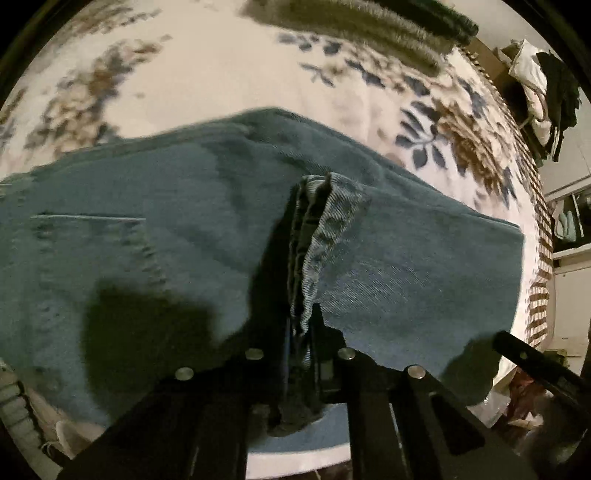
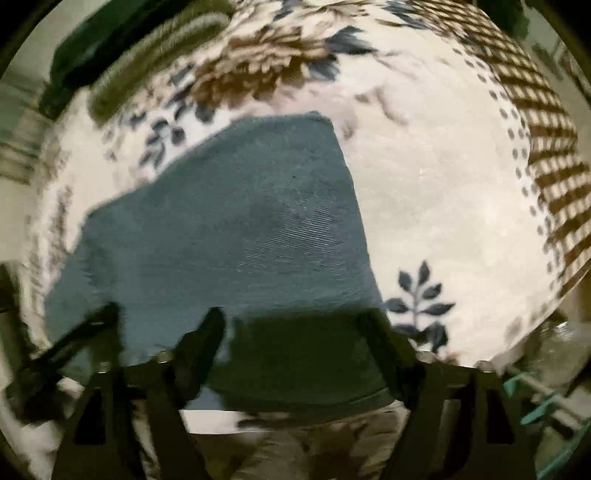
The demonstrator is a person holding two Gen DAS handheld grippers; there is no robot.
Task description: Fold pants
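Note:
Blue denim pants point(image 1: 184, 229) lie spread on a floral blanket point(image 1: 221, 74), a back pocket showing at the left. My left gripper point(image 1: 304, 295) is shut on a bunched hem or edge of the pants, lifted above the rest of the cloth. In the right wrist view the pants point(image 2: 240, 221) lie flat as a folded panel ahead. My right gripper point(image 2: 295, 332) is open and empty, its fingers point(image 2: 207, 332) spread over the near edge of the denim. Its tip also shows in the left wrist view point(image 1: 524, 354).
A green and dark folded blanket point(image 1: 369, 29) lies at the far side of the bed. A brown checked border point(image 2: 546, 166) marks the blanket's right edge. Clothes hang on a rack point(image 1: 546, 85) beyond the bed at the right.

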